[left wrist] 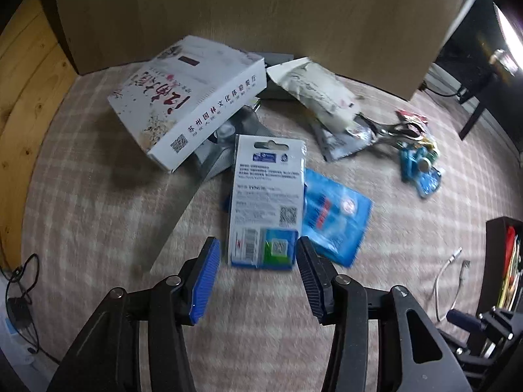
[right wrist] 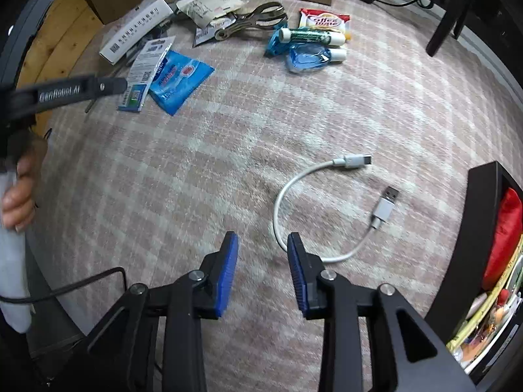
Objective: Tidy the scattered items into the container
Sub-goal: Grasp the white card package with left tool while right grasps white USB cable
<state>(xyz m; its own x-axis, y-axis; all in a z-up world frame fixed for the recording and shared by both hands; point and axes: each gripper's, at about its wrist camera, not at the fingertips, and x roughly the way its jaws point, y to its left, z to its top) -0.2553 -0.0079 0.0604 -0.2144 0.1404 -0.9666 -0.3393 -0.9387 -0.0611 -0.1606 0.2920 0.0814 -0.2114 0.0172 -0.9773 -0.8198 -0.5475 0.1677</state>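
- The left gripper (left wrist: 258, 256) stands wide open and empty just above the near end of a flat blister card (left wrist: 266, 202), its fingers straddling the card's bottom edge without pressing on it.
- That card lies face down on the checked pink cloth (left wrist: 98, 212), overlapping a blue foil sachet (left wrist: 336, 219) on its right; a white printed box (left wrist: 183, 104) sits just beyond it on the left.
- Judged by its look, the card is light, thin and fairly stiff; lying flat, it offers little to pinch, so the near edge is the likeliest hold.
- The right gripper (right wrist: 263, 245) is partly open, holding nothing, poised over the near loop of a white USB cable (right wrist: 281, 202).
- The cable seems light and limp; a grip on the curved middle should let both plugs dangle, whereas a plug end would be firmer.
- The black container (right wrist: 470, 228) stands at the right edge, already holding a red pouch (right wrist: 505, 228) and other bits.
- Farther off lie pliers (right wrist: 255, 19), a glue stick (right wrist: 313, 36) and a creamer packet (right wrist: 323, 19).
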